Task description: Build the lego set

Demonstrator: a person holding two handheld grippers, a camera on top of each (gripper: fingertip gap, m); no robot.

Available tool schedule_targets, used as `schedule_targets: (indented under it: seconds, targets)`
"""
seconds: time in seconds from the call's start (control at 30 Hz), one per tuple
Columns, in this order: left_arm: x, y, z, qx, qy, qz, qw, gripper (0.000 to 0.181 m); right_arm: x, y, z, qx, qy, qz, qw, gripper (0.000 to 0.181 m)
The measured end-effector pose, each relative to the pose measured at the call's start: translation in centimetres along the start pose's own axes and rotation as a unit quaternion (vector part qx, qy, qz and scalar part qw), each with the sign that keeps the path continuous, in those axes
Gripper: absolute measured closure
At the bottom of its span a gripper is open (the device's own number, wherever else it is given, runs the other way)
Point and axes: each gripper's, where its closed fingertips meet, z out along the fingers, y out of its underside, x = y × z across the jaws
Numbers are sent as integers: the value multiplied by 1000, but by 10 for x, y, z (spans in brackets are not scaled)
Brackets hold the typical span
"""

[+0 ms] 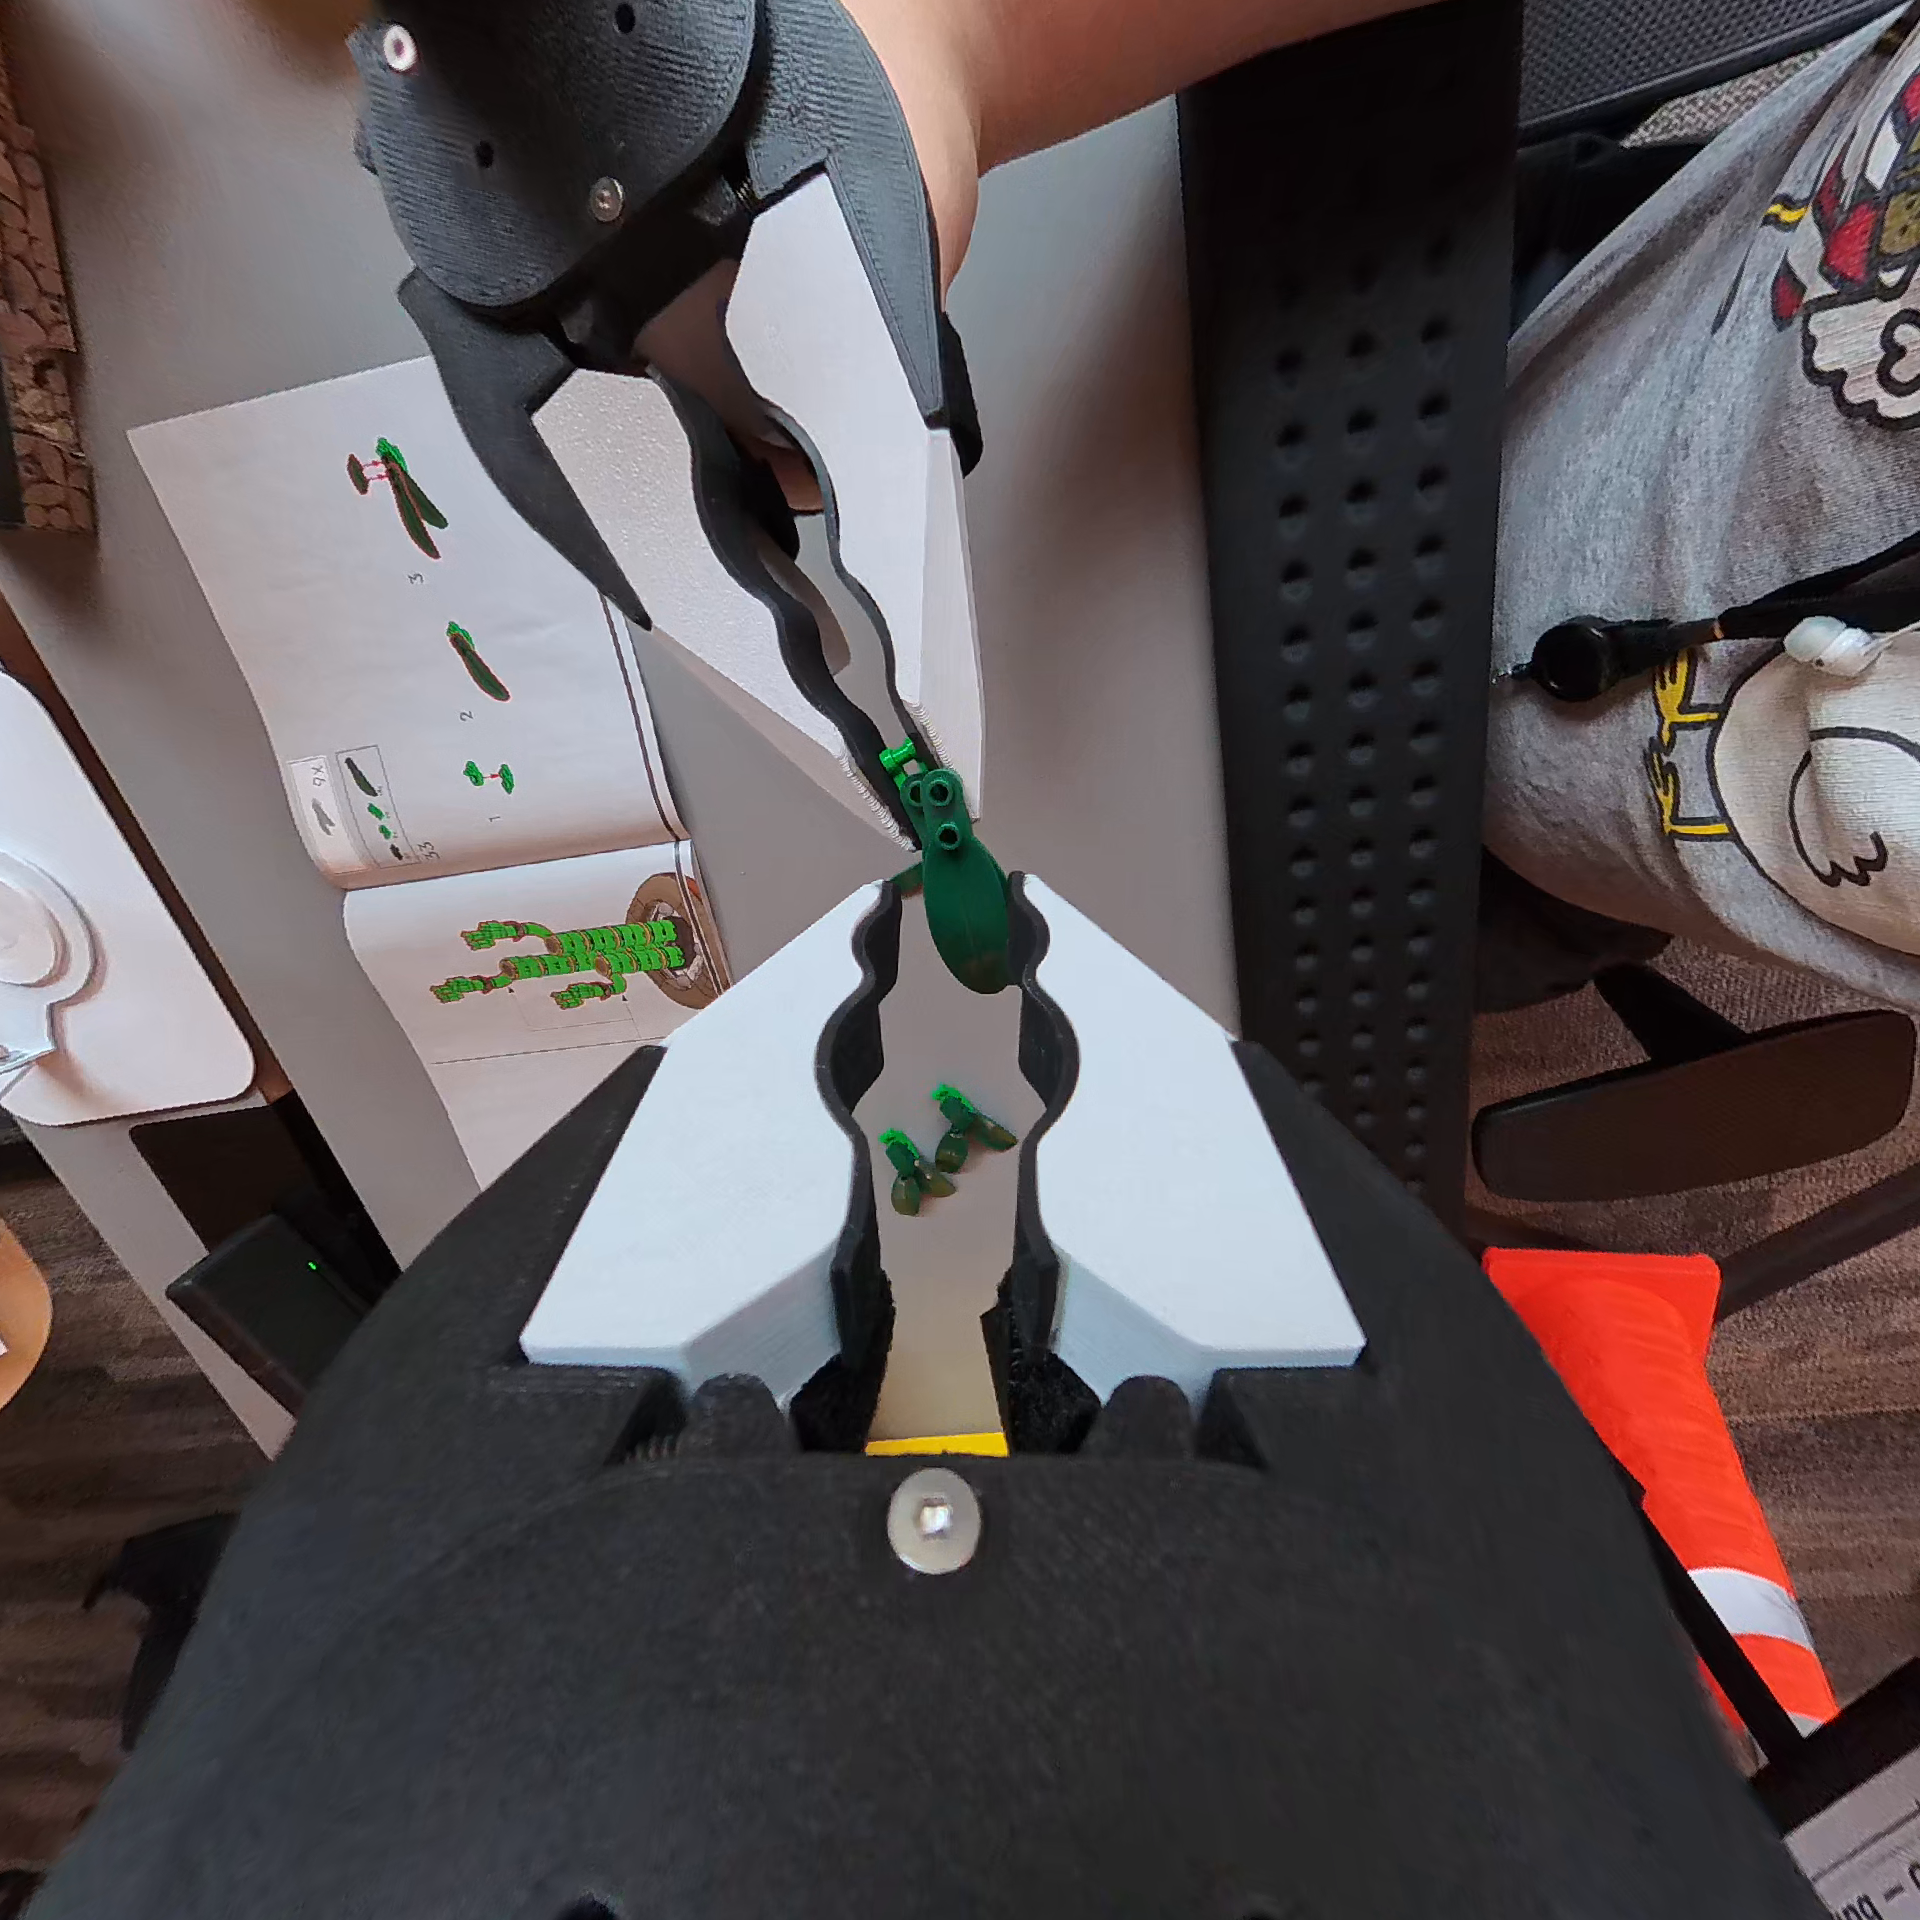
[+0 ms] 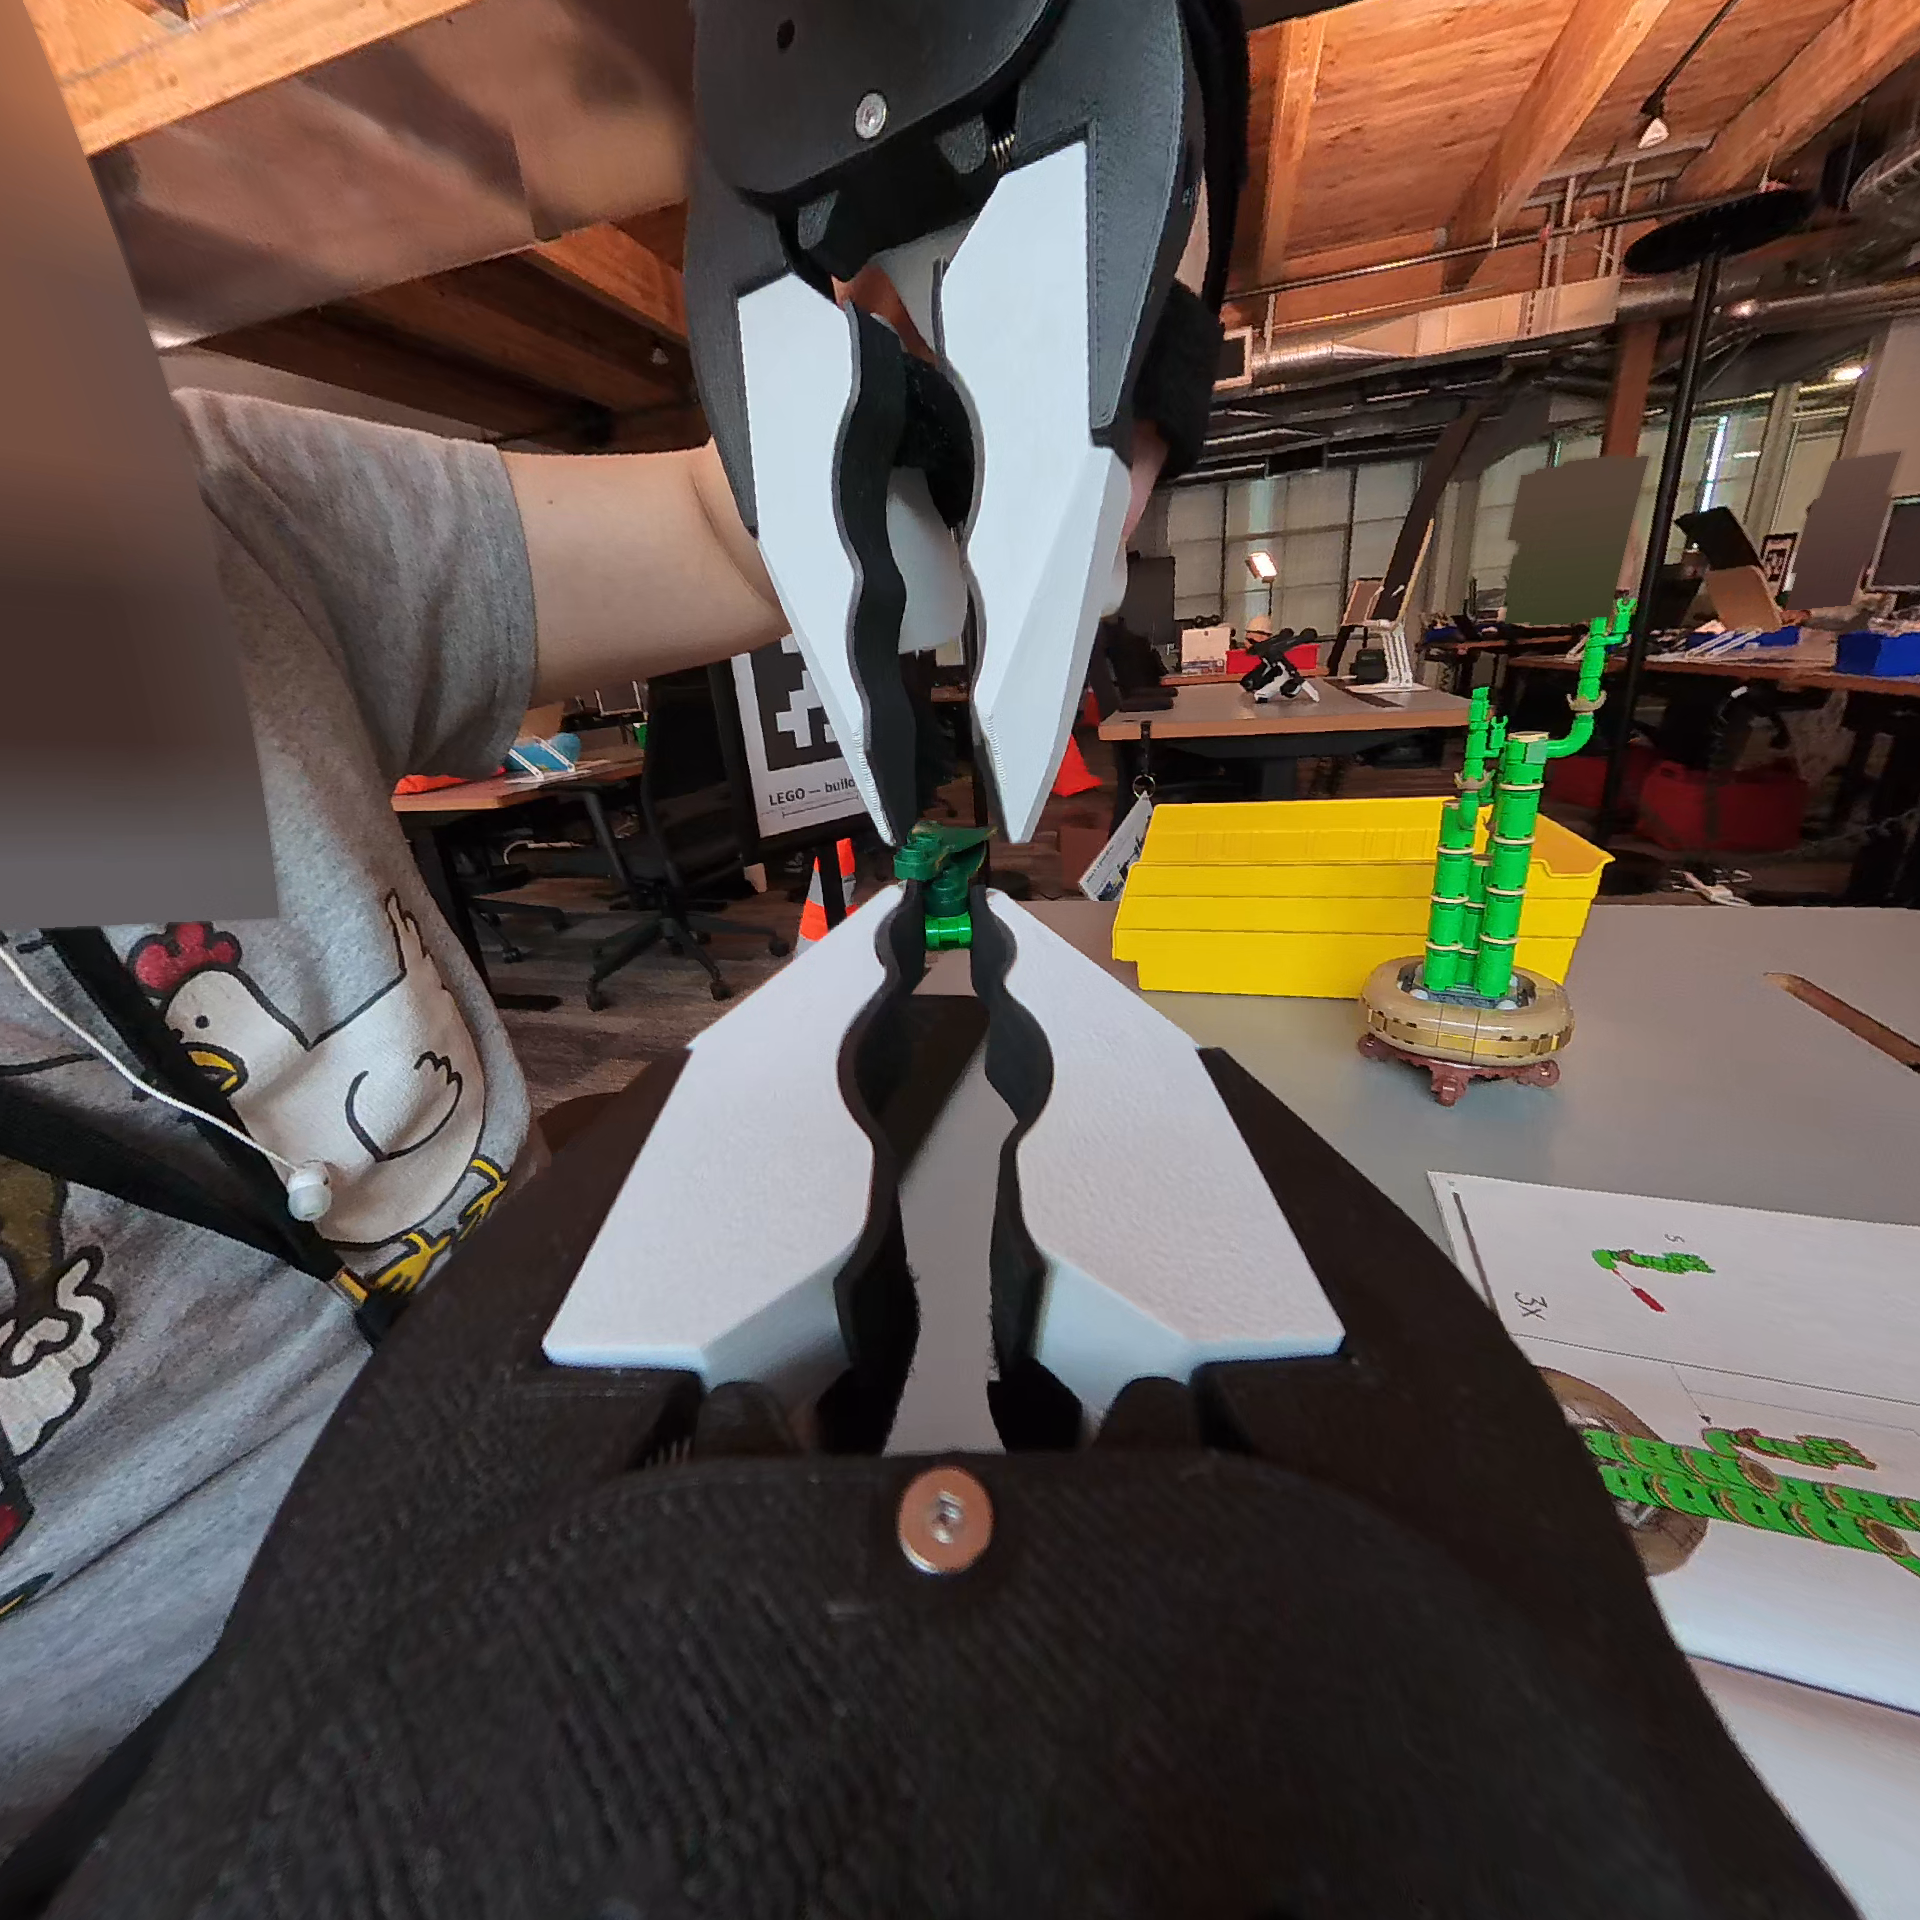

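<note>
In the left wrist view my left gripper [image 1: 961, 894] is shut on a dark green leaf piece [image 1: 968, 935], pinched at its tips. My right gripper [image 1: 914, 800] comes in from above, shut on a small bright green connector piece [image 1: 902, 756] that meets the leaf's studded end. In the right wrist view my right gripper [image 2: 945, 906] holds the bright green connector [image 2: 945, 920], and the left gripper [image 2: 940, 831] hangs tip to tip above it with the leaf [image 2: 961, 840]. Both are held in the air above the table. Two small finished leaf clusters [image 1: 940, 1148] lie on the table below.
A green bamboo model in a gold pot [image 2: 1486, 914] stands on the grey table [image 2: 1714, 1039] before a yellow bin [image 2: 1278, 894]. The open instruction booklet [image 1: 416, 644] lies on the table and also shows in the right wrist view [image 2: 1714, 1455]. A black chair back [image 1: 1351, 520], an orange cone [image 1: 1652, 1455] and a person's grey shirt [image 1: 1683, 468] are close by.
</note>
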Motion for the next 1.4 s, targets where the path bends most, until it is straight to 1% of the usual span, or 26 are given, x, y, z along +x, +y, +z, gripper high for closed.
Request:
schedule_targets:
  seconds: [0.2,0.37,0.7,0.97,1.17,1.27,1.4]
  targets:
    - [0,-2,-2,13,3,-4,1000,161,-2,-2,0,9,-12,16,1000,175]
    - [-1,-2,-2,22,7,-11,1000,161,0,-2,0,18,-22,47,999,176]
    - [-3,-5,-5,36,4,-18,999,160,1,-5,-2,27,-24,59,998,175]
    - [-2,-9,-8,42,3,-14,999,159,1,-12,-6,52,-38,84,994,175]
    - [-3,-19,-14,68,4,-21,997,155,3,-9,-6,41,-27,72,996,175]
    - [-3,-25,-14,85,12,-28,996,157,3,-9,-6,40,-26,67,997,175]
    - [-7,-23,-12,90,21,-35,995,161,2,-8,-6,33,-19,47,998,175]
